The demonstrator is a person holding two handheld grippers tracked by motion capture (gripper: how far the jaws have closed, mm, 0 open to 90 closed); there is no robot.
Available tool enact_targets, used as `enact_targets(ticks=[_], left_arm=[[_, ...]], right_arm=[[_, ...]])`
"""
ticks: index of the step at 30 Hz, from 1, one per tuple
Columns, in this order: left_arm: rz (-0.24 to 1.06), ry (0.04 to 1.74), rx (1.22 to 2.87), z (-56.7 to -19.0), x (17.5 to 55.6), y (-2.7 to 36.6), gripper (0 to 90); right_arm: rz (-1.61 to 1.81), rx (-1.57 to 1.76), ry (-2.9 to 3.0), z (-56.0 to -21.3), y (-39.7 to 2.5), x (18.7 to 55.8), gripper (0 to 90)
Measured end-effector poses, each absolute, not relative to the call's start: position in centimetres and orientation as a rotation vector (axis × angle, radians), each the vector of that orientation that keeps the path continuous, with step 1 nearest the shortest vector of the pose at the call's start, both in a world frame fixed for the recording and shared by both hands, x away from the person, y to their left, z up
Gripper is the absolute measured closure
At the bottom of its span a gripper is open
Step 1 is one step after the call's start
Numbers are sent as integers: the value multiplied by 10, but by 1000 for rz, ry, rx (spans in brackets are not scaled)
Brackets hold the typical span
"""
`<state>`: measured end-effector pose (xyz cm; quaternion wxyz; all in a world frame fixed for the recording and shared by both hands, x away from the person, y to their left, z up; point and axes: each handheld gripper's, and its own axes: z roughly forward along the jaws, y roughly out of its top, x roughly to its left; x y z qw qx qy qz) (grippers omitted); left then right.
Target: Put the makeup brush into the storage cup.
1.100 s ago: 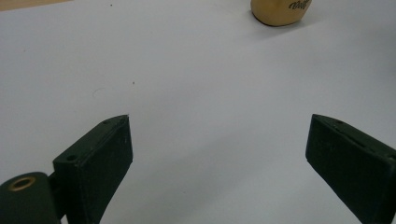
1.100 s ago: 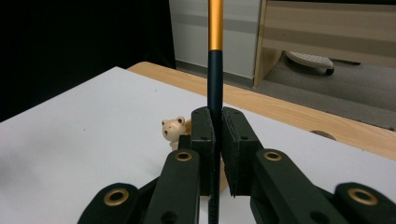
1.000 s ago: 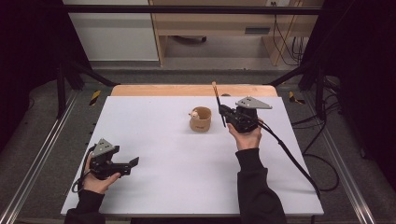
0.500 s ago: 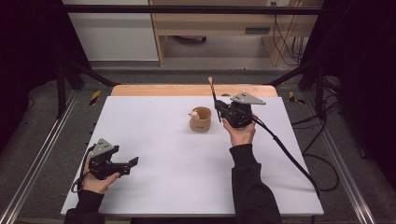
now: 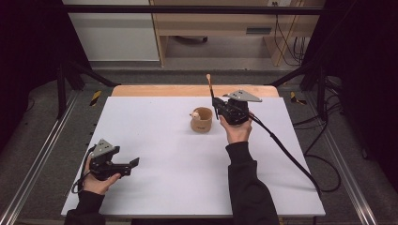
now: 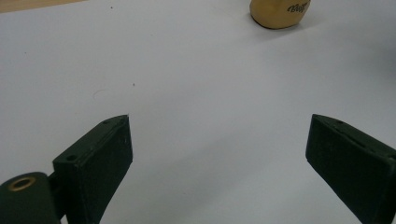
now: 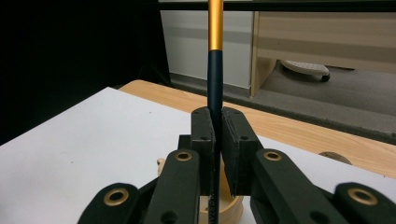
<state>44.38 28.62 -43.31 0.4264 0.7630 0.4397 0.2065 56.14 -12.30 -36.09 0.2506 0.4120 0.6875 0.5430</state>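
A tan cup [image 5: 201,121] stands at the middle of the white table [image 5: 169,154], with a small cream piece showing at its rim. Just right of the cup, my right gripper [image 5: 216,106] is shut on a thin dark stick [image 5: 210,87] with an orange upper end, held nearly upright. In the right gripper view the stick [image 7: 215,56] rises between the closed jaws of the right gripper [image 7: 216,122], and the cup [image 7: 229,206] lies just beneath them. My left gripper [image 5: 134,163] rests open near the front left. In its own view the left gripper [image 6: 219,140] holds nothing, and the cup [image 6: 280,11] is far ahead.
A wooden strip [image 5: 187,90] runs along the table's far edge. Metal rails [image 5: 37,154] flank the table on both sides. A black cable [image 5: 286,150] trails from the right gripper over the table's right side. A wooden cabinet [image 5: 225,28] stands beyond.
My right gripper has moved left and slightly farther away with the stick, closer to the cup. The left gripper has stayed where it was.
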Motion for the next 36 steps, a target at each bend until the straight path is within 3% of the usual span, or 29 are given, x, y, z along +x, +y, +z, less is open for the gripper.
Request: enact_targets(ticks=[36], left_arm=[[515, 1088, 1906, -432, 443, 286, 69]], right_arm=[[1469, 1175, 1840, -381, -99, 592, 836]])
